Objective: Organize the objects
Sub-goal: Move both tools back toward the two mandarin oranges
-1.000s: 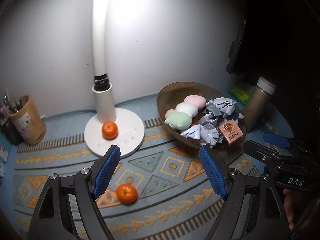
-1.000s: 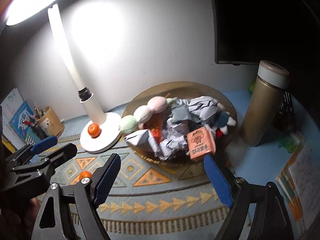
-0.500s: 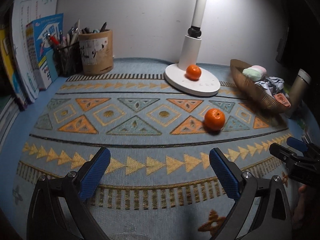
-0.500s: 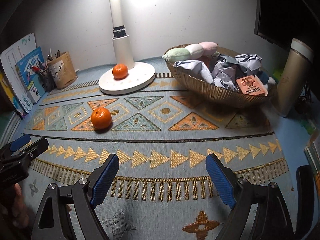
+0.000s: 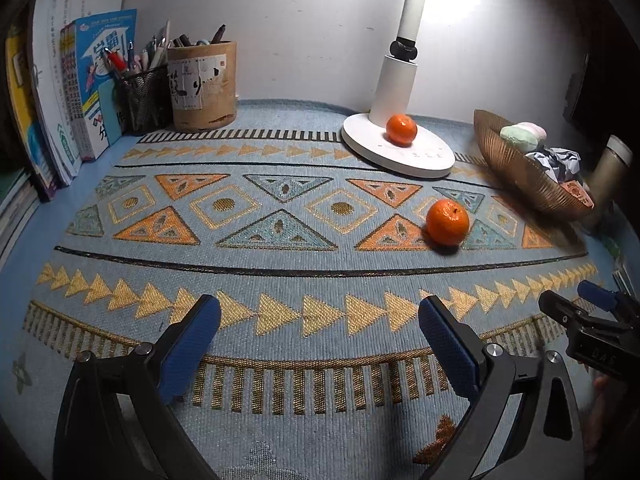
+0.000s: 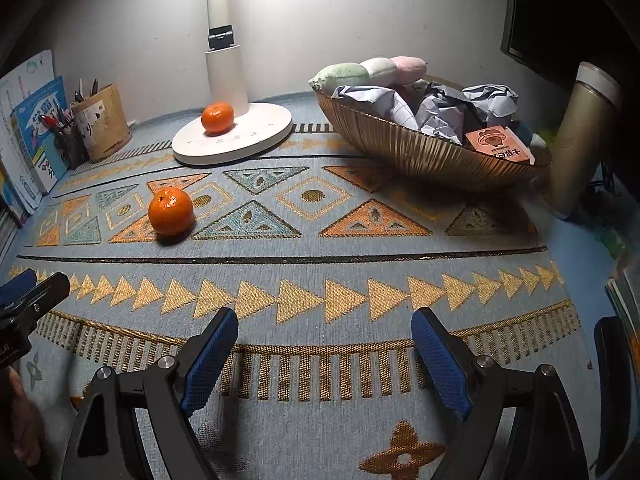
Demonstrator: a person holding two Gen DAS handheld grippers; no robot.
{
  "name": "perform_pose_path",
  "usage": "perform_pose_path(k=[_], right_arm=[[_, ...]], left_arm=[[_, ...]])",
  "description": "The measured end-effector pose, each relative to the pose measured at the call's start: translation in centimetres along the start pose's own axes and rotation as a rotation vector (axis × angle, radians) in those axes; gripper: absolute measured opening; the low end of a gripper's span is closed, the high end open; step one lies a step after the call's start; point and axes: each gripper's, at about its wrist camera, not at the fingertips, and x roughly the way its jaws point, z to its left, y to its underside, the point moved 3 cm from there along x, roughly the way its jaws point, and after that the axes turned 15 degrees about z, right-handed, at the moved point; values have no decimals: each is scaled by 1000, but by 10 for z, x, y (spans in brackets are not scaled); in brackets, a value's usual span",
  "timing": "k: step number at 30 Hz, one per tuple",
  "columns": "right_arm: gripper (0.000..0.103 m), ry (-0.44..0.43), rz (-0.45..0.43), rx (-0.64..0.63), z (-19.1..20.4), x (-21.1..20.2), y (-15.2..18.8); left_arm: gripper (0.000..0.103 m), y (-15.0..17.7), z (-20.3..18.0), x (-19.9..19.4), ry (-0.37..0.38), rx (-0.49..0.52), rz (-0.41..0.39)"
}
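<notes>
One orange lies on the patterned mat; it also shows in the right wrist view. A second orange sits on the white lamp base. A ribbed golden basket holds a plush skewer, crumpled paper and a small orange box. My left gripper is open and empty, low over the mat's near edge. My right gripper is open and empty, also near the front.
A paper pen cup, a mesh pen holder and upright books stand at the back left. A tan thermos stands right of the basket. The lamp column rises at the back. Books lie at the right edge.
Both grippers have dropped low and pulled back toward the mat's front edge, so the views now look across the mat. The objects have not moved. Both grippers stay open.
</notes>
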Motion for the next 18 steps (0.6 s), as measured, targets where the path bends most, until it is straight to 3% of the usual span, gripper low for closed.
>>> perform_pose_path(k=[3,18], right_arm=[[95,19,-14,-12,2,-2,0],[96,26,-17,-18,4,-2,-1]], left_arm=[[99,0,2,1,7,-7,7],[99,0,1,2,2,-5,11]])
